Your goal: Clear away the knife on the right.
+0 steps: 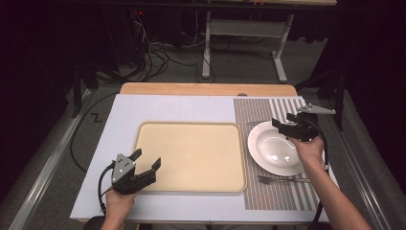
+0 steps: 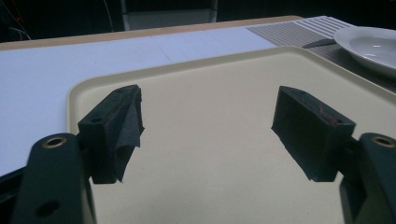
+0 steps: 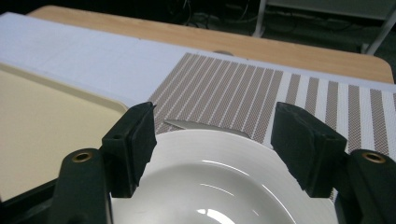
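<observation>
The white bowl (image 1: 276, 147) sits on the striped placemat (image 1: 268, 112) at the right of the table (image 1: 124, 103), just beside the beige tray (image 1: 189, 155) — round, so it has no long axis, and its hollow faces straight up. A fork (image 1: 282, 179) lies along its near side, its length running left to right, and another piece of cutlery (image 3: 196, 125) pokes out from behind the far rim. The right tongs (image 1: 293, 125) hover above the bowl's far right edge, jaws spread wide with nothing between them. The left tongs (image 1: 143, 165) sit at the tray's near left corner — released too, pointing across the bare tray.
</observation>
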A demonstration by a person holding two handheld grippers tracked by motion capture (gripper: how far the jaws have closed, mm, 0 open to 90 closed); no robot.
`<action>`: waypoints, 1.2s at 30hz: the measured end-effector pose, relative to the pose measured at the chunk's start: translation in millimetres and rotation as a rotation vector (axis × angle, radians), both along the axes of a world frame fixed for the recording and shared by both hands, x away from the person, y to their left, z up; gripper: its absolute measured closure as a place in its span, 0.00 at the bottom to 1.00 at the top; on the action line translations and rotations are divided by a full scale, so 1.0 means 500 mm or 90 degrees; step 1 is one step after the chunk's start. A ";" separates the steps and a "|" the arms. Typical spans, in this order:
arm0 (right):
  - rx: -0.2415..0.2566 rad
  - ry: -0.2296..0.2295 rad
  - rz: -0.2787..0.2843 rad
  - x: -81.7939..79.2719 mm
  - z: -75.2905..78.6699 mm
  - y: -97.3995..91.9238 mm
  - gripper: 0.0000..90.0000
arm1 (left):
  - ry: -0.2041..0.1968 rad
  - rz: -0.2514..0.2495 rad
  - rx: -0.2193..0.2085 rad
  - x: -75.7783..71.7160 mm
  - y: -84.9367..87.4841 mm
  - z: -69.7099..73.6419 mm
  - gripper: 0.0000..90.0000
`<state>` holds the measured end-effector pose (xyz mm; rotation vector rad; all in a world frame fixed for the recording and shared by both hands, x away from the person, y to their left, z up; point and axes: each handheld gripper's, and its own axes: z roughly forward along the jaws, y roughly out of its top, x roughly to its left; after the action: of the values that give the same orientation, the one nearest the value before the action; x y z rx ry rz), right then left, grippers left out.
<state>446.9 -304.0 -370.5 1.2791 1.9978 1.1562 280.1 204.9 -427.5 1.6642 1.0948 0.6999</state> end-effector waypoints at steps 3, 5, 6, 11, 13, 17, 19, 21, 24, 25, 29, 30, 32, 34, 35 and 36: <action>-0.005 0.015 -0.001 0.016 0.000 -0.003 0.35 | 0.002 0.004 0.003 0.001 -0.001 -0.001 0.28; -0.007 0.028 -0.003 0.027 0.001 -0.009 0.35 | 0.002 0.004 0.004 0.002 -0.001 -0.001 0.28; -0.007 0.028 -0.003 0.027 0.001 -0.009 0.35 | 0.003 0.004 0.006 0.003 0.000 -0.001 0.28; -0.008 0.074 0.034 0.044 -0.003 -0.021 0.37 | 0.004 0.013 0.008 0.006 0.004 -0.002 0.28; -0.008 0.079 0.040 0.050 -0.005 -0.027 0.37 | 0.005 0.018 0.005 0.007 0.006 -0.002 0.28; -0.008 0.099 0.040 0.065 -0.008 -0.044 0.37 | 0.007 0.025 0.007 0.006 0.008 -0.002 0.28; -0.002 0.108 0.040 0.072 -0.009 -0.055 0.37 | 0.006 0.027 0.006 0.006 0.008 -0.002 0.28; -0.012 0.115 0.041 0.077 -0.007 -0.062 0.38 | 0.007 0.030 0.004 0.005 0.009 -0.002 0.28; -0.035 0.129 0.041 0.088 -0.005 -0.070 0.38 | 0.007 0.033 0.002 0.004 0.011 -0.003 0.28; -0.044 0.134 0.044 0.092 -0.005 -0.071 0.38 | 0.007 0.033 0.002 0.003 0.011 -0.002 0.28; -0.076 0.165 0.043 0.108 -0.010 -0.074 0.38 | 0.008 0.037 0.002 0.003 0.013 -0.003 0.28; -0.079 0.171 0.043 0.111 -0.011 -0.076 0.38 | 0.010 0.039 0.002 0.003 0.014 -0.003 0.28; -0.088 0.179 0.038 0.122 -0.010 -0.081 0.38 | 0.011 0.040 0.003 0.004 0.014 -0.003 0.28; -0.092 0.182 0.034 0.130 -0.007 -0.086 0.40 | 0.010 0.038 0.002 0.003 0.013 -0.003 0.28; -0.095 0.181 0.032 0.134 -0.005 -0.088 0.40 | 0.009 0.037 0.003 0.003 0.012 -0.003 0.28; -0.100 0.186 0.029 0.140 -0.003 -0.090 0.41 | 0.010 0.035 0.005 0.003 0.012 -0.003 0.28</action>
<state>516.7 -348.8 -372.1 1.3910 2.2864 0.8515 281.7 210.9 -429.0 1.6536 1.1542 0.7288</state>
